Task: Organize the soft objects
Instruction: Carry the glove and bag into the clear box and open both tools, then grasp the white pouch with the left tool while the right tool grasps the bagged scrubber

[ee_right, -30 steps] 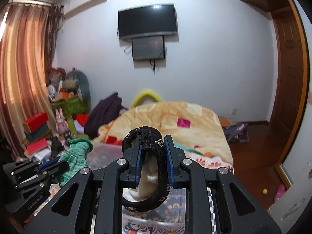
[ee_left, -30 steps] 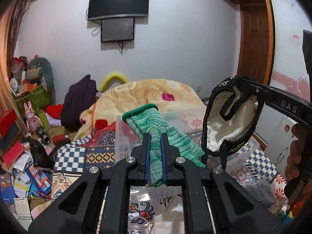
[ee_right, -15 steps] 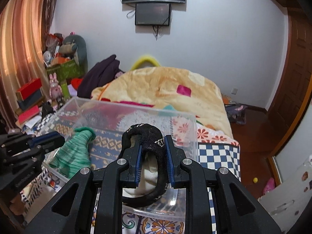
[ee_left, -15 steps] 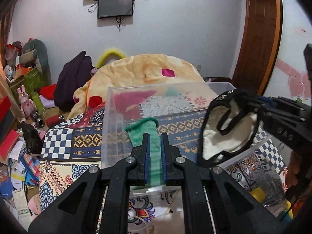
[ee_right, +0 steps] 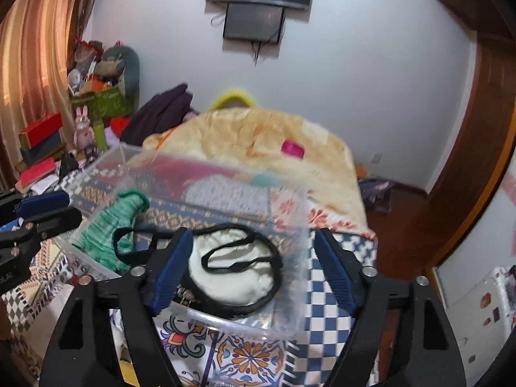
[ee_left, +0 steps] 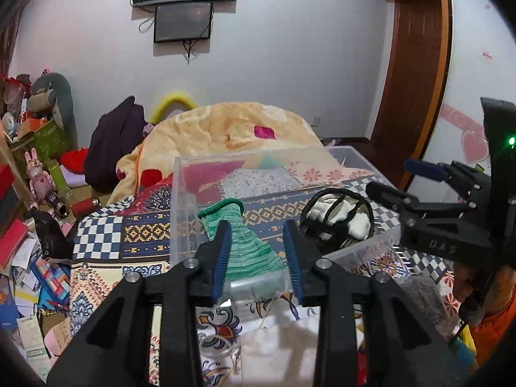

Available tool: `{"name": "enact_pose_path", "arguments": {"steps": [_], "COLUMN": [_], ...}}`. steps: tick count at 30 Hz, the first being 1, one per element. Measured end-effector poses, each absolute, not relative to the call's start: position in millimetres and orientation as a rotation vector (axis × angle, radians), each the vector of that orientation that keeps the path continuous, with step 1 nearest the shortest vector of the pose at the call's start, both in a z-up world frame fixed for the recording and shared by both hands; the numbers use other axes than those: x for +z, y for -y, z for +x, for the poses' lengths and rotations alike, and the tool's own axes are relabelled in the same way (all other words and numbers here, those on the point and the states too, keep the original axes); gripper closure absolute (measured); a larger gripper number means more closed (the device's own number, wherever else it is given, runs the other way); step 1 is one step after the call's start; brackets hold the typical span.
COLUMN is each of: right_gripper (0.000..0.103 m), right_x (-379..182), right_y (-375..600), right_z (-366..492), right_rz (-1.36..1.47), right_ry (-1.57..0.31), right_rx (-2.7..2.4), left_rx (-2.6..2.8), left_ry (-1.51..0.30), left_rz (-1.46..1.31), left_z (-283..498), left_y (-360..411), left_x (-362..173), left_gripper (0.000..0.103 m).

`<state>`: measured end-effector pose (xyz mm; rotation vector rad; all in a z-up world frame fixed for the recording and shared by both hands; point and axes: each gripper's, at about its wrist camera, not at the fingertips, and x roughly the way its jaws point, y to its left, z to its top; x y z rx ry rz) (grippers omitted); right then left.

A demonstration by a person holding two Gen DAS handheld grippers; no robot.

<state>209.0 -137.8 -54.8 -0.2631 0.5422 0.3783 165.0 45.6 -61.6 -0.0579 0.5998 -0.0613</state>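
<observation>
The clear plastic storage box point(ee_right: 300, 213) blurs along its far rim in the right wrist view. The green knitted sock point(ee_left: 248, 251) has its lower end hidden behind that box's near wall.

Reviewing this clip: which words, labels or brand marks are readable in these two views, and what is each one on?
"DAS": raised letters on the black body of the right gripper, left wrist view.
Letters on the left gripper at the right wrist view's left edge: cut off, unreadable.
Print on the floor clutter boxes: too small.
</observation>
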Motion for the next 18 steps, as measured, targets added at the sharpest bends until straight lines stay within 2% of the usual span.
{"name": "enact_pose_path", "arguments": {"steps": [2, 6, 8, 12, 14, 18], "right_gripper": [0.019, 0.011, 0.005, 0.000, 0.000, 0.000], "right_x": [-45.6, -29.5, -27.1, -30.4, -34.0, -46.1], "right_y": [142.6, 153.4, 157.7, 165.8, 167.2, 173.0], "right_z": [200.5, 178.6, 168.1, 147.9, 141.3, 135.2], "right_rz": [-0.244, -0.197, -0.182, -0.163, -0.161, -0.149], "right_ry": [-0.510, -0.461, -0.446, -0.408, -0.406, -0.440], "right_rx": [0.384, 0.417, 0.431, 0.430, 0.428, 0.437], "left_rx": [-0.052, -0.059, -0.065, -0.070, -0.072, -0.106], "left_ry": [-0.574, -0.522, -0.516, -0.497, -0.497, -0.541], "left_rz": [-0.044, -0.032, -0.033, -0.018, -0.027, -0.062], "left_z": [155.1, 131.5, 123.3, 106.2, 98.7, 89.0], "left_y": [-44.7, -43.1, -43.1, -42.1, -42.7, -41.8], "left_x": [-56.1, -44.2, -41.9, -42.8, -46.8, -60.9], "left_gripper": [0.051, 0.037, 0.025, 0.019, 0.009, 0.009]}}
